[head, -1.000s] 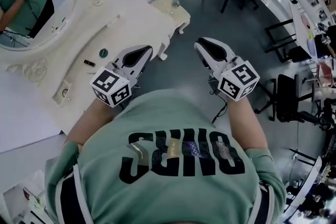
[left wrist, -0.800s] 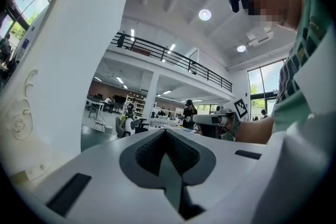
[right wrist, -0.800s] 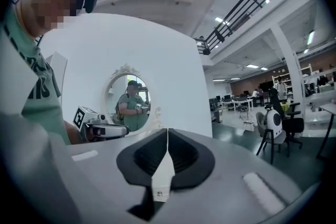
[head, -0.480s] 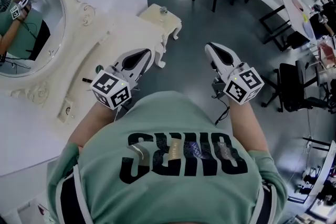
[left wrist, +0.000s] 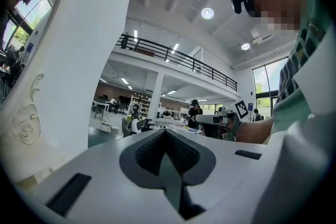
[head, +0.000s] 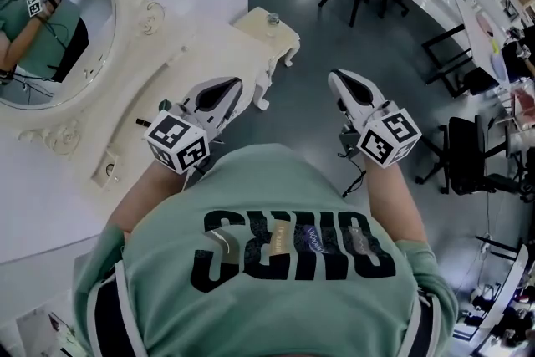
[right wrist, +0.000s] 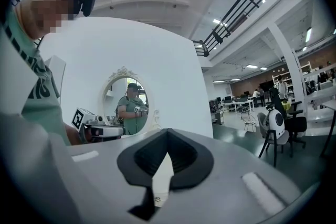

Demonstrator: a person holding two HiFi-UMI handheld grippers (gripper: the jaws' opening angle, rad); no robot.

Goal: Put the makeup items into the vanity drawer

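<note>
Two shut: left claw (head: pixel 235 84), right claw (head: pixel 338 78) | lipstick (head: pixel 144 122) now nearer left claw

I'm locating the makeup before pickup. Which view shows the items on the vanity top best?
The head view: a green round item and a dark stick lie on the vanity beside the left gripper. Neither gripper view shows them.

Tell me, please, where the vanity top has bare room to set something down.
The vanity top is bare between the mirror frame and the small item at its far end. It is crowded nearer you: a green round item and a dark stick lie beside the left gripper.
</note>
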